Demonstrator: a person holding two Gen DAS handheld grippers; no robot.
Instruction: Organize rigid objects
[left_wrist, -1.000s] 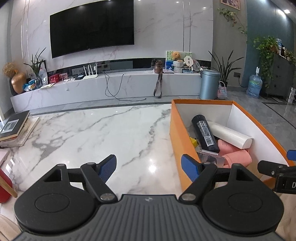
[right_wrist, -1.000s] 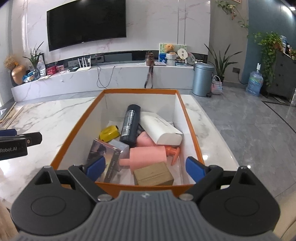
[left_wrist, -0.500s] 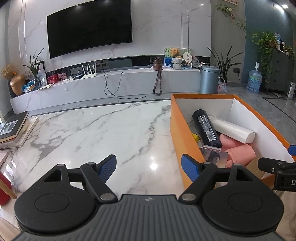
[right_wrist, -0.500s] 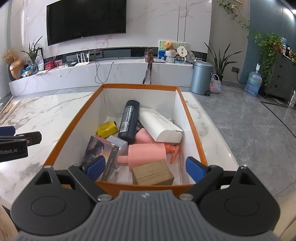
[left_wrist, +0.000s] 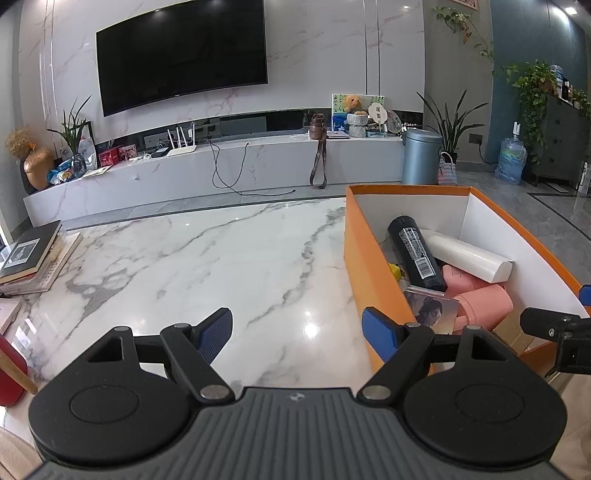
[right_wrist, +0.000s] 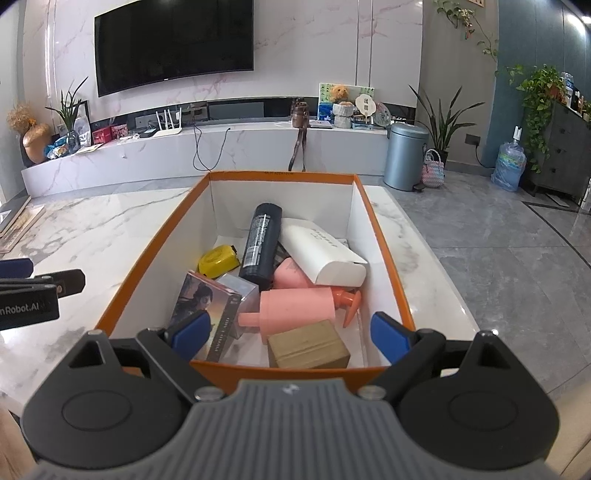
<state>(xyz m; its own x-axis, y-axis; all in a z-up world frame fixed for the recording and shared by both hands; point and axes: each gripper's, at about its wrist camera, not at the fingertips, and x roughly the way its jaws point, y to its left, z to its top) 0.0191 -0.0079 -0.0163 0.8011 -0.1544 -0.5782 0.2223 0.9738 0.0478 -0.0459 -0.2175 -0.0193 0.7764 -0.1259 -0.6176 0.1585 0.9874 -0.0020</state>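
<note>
An orange box (right_wrist: 384, 254) with white inner walls stands on the marble table (left_wrist: 221, 266). Inside lie a black bottle (right_wrist: 260, 245), a white rounded case (right_wrist: 321, 254), a yellow tape measure (right_wrist: 216, 260), two pink pump bottles (right_wrist: 299, 304), a tan block (right_wrist: 308, 349) and a picture-covered box (right_wrist: 201, 308). My right gripper (right_wrist: 291, 332) hangs open above the box's near end, nothing between its fingers. My left gripper (left_wrist: 299, 332) is open over the table, just left of the box's orange wall (left_wrist: 365, 273), and holds nothing.
A stack of books (left_wrist: 33, 254) lies at the table's left edge. Beyond the table run a long marble TV bench (left_wrist: 221, 166), a grey bin (left_wrist: 421, 155) and a water jug (left_wrist: 511, 162) on the floor. The table ends just right of the box.
Both views have shifted slightly: the box sits a little lower and nearer in the frames. Both grippers stay open and the box's contents have not moved.
</note>
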